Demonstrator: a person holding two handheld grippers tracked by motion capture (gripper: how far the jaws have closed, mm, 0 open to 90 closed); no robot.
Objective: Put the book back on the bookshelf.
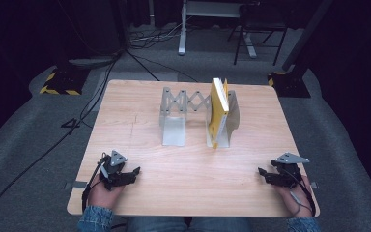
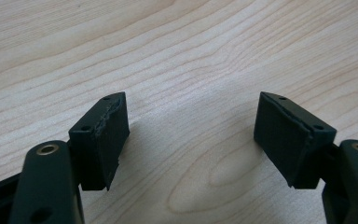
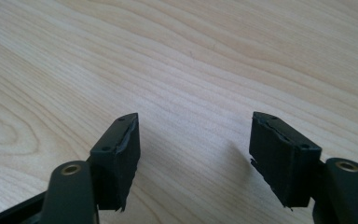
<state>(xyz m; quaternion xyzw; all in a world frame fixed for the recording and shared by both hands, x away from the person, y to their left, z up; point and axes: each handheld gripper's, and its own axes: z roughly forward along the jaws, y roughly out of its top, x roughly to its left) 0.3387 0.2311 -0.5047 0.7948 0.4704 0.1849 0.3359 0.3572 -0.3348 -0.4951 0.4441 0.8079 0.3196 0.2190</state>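
A yellow book (image 1: 218, 110) stands upright in a grey expandable bookend rack (image 1: 181, 106) at the middle back of the wooden table (image 1: 188, 159). It leans against the rack's right plate. My left gripper (image 1: 136, 171) rests near the table's front left corner, held by a hand, jaws pointing right. In the left gripper view it (image 2: 191, 135) is open over bare wood. My right gripper (image 1: 261, 172) rests near the front right corner, jaws pointing left. Seen in the right gripper view, it (image 3: 193, 149) is open with nothing between its pads.
The rack's left plate (image 1: 173, 129) stands with no book against it. Grey carpet surrounds the table, with cables (image 1: 77, 123) on the floor at the left and stand bases (image 1: 60, 82) beyond the far edge. Bare wood lies between the grippers and the rack.
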